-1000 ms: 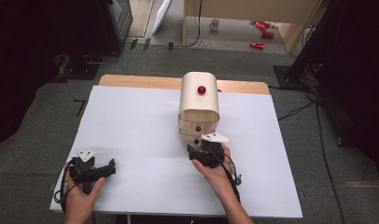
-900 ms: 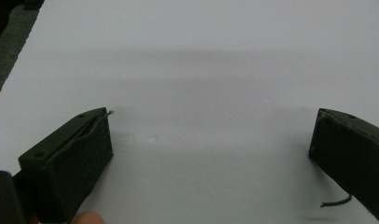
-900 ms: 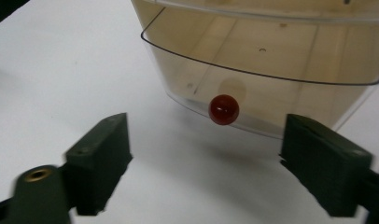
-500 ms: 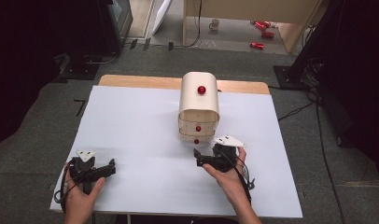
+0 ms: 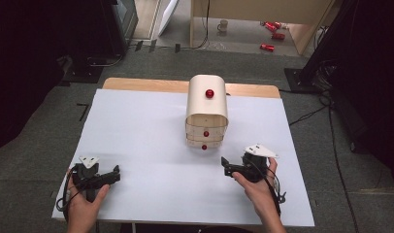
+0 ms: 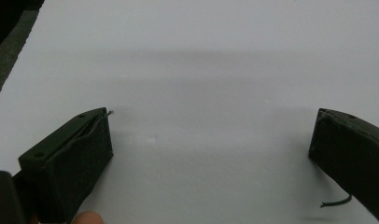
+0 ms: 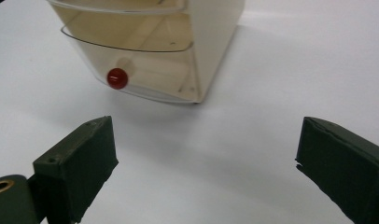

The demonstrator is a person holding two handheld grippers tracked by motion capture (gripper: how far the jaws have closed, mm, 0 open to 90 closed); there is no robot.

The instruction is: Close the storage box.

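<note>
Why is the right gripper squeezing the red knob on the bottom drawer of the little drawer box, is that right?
Not quite. The right gripper is not squeezing anything: in the right gripper view its jaws stand wide open over the white table, short of the red knob on the bottom drawer. The high view also shows a gap between the gripper and the little drawer box.

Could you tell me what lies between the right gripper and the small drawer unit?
Nothing: in the right gripper view, bare white table separates the open right gripper from the drawer unit and its red knob.
</note>
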